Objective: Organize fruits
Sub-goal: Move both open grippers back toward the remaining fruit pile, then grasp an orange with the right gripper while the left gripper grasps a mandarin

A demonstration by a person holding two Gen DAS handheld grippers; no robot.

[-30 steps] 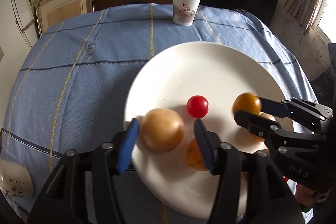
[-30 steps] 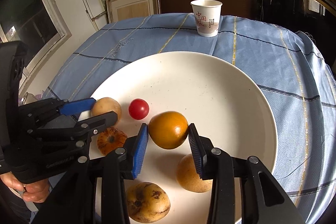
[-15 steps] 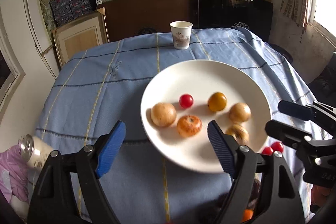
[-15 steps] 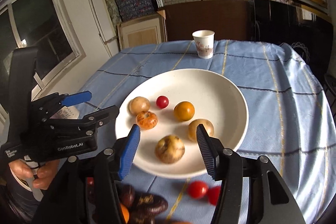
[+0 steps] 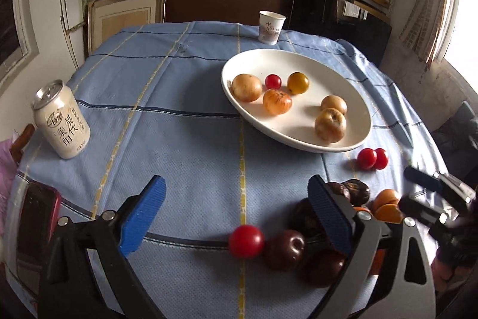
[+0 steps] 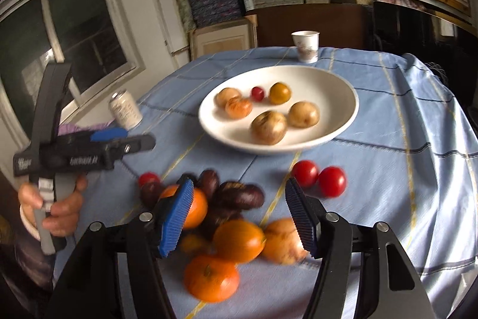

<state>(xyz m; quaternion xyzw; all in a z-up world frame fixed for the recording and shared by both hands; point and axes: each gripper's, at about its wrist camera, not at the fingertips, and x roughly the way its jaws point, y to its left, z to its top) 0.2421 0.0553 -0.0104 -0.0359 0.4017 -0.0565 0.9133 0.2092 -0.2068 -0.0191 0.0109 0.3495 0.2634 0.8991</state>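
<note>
Fruits lie in two groups on the blue tablecloth (image 5: 185,121). Six of them sit on the white plate (image 5: 358,121) in the upper middle of the left wrist view: a tan round fruit (image 5: 246,87), a small red one (image 5: 273,81), a yellow-orange one (image 5: 298,83), an orange ribbed one (image 5: 277,101) and two brownish ones (image 5: 330,124) to the right.

At the lower middle and lower right of that frame, a loose pile rests on the cloth: a red cherry tomato (image 5: 246,241) touching a dark plum (image 5: 284,250), more dark fruits behind, and orange fruits (image 5: 385,205) further right. Two red tomatoes (image 5: 372,158) sit side by side just below the plate's rim.

The left gripper (image 5: 236,217) stands very wide and is opening further, nothing pressed between its blue pads; the cherry tomato lies low between the fingers, and the right-hand pad stands in front of the dark fruits.

In the right wrist view, the right gripper (image 6: 239,217) is about half spread and opening, holding nothing. The pile of orange fruits (image 6: 239,241) and dark plums (image 6: 242,195) lies between and below its pads, blurred; whether the left-hand pad touches an orange cannot be told. A hand (image 6: 56,205) holds the left gripper at the left of that frame.

A drink can (image 5: 61,124) stands at the left, a paper cup (image 5: 271,27) beyond the plate.
</note>
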